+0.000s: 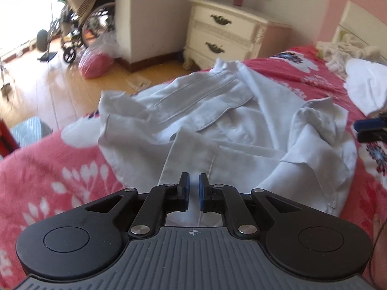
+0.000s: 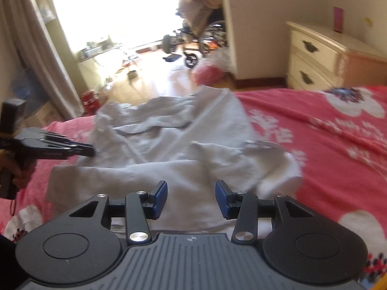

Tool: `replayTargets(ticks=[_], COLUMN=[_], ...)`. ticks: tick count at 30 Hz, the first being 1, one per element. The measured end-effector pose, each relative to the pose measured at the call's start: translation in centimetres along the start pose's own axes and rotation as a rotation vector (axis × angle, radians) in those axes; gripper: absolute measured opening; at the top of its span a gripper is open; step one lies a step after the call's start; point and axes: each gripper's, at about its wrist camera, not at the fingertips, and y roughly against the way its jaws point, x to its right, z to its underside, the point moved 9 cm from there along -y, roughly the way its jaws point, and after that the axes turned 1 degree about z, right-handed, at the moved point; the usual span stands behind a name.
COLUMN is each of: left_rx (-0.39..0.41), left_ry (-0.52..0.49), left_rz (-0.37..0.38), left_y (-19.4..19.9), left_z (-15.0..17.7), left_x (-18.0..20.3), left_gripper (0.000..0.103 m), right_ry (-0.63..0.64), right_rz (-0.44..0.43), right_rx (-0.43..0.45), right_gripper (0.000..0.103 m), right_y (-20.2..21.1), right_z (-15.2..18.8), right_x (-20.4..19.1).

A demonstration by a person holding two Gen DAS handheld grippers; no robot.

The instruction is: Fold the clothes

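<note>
A pale grey-white shirt lies crumpled on the red floral bedspread, its hem towards me and a sleeve bunched at the right. My left gripper hovers over the near hem with only a narrow gap between its blue pads, and no cloth is pinched there. In the right wrist view the same shirt spreads ahead of my right gripper, which stands open above the cloth with nothing in it. The left gripper shows at the shirt's left edge, held by a hand.
More white clothes are heaped near the pink headboard. A cream nightstand stands beside the bed. On the wooden floor are a pink bag and a wheelchair. The right gripper's tip shows at the right edge.
</note>
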Motion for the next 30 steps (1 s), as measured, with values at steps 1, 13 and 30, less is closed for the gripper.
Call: replayTargets(ticks=[1,13,30], left_rx=[0.008,0.103,0.121], left_ry=[-0.018,-0.126,-0.715], left_rz=[-0.002,0.007,0.233], left_y=[0.3,-0.2,-7.1], left_z=[-0.2,-4.2,-3.7], left_x=[0.2,5.2,21.7], left_gripper=[0.014,0.021,0.06], right_ry=[-0.021,-0.308,-0.471], right_rz=[0.01,0.023,-0.069], right_rx=[-0.008,-0.01,-0.149], right_gripper=[0.046,0.047,0.028], right_y=[-0.1,-2.0,-6.3], right_z=[0.1,-1.6,-4.0], right_x=[0.8,8.1,10.9])
